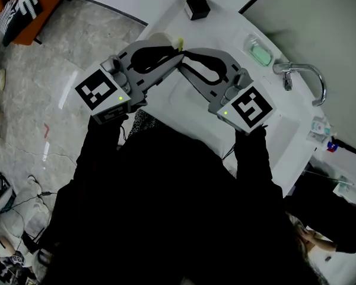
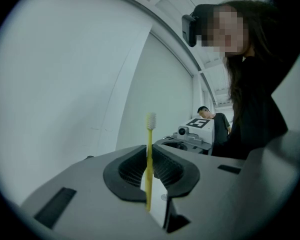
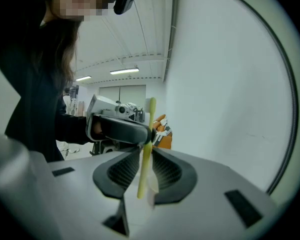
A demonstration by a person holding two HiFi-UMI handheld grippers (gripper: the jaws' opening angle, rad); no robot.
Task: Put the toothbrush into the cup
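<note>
A yellow toothbrush [image 2: 149, 159] with white bristles stands upright between the jaws of my left gripper [image 2: 150, 181], which is shut on its handle. In the right gripper view the toothbrush [image 3: 145, 159] leans slightly between the jaws of my right gripper [image 3: 142, 176], which also close on it, just below the left gripper's tips. In the head view both grippers, left [image 1: 173, 61] and right [image 1: 184, 61], meet tip to tip above the white washbasin [image 1: 193, 108]; only the toothbrush's [image 1: 180, 43] end shows. A pale round thing [image 1: 160, 38], maybe the cup, is partly hidden behind the left gripper.
A black holder [image 1: 196, 7] stands at the counter's far edge. A green soap dish [image 1: 261, 54] and a chrome tap [image 1: 302, 76] lie to the right, with small bottles [image 1: 320, 127] further right. Stone floor with cables [image 1: 12, 200] lies to the left.
</note>
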